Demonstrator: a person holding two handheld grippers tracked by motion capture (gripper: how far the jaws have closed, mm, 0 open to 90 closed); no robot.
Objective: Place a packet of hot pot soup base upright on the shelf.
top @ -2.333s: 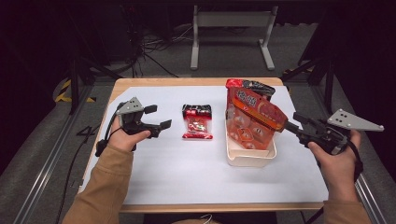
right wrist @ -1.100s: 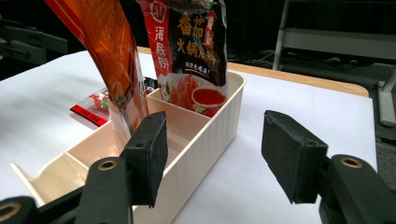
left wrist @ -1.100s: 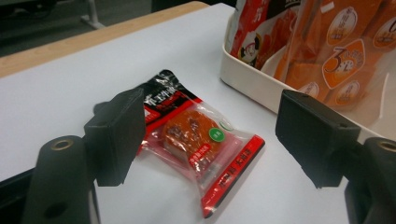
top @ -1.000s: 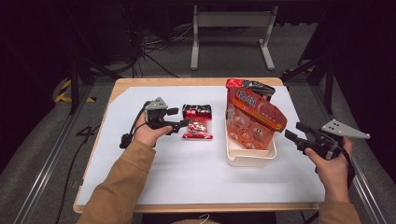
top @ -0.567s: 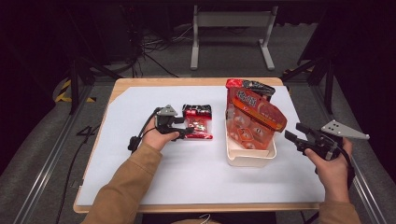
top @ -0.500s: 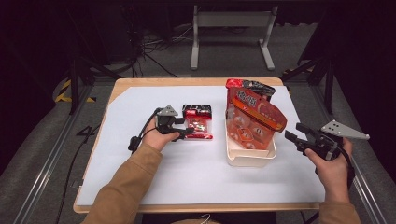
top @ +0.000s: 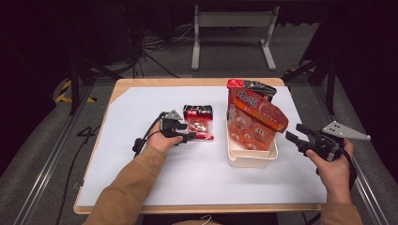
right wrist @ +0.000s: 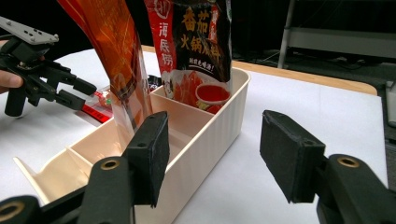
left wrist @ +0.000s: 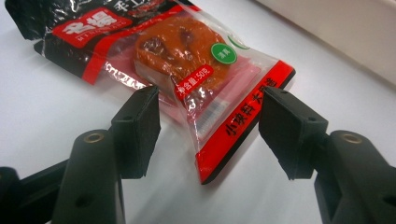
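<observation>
Red and black, the small snack packet (top: pixel 198 123) lies flat on the white counter (top: pixel 141 187), just to the left of the cream box (top: pixel 251 157). The left tool (left wrist: pixel 208 128) is low over the packet's near end; its jaws have just been closing, with the packet's corner between them, but the pads do not press on it. The right tool (top: pixel 294 135) hangs to the right of the box, released, its jaws apart with nothing between them. Two big red pouches (top: pixel 256 117) stand in the box.
</observation>
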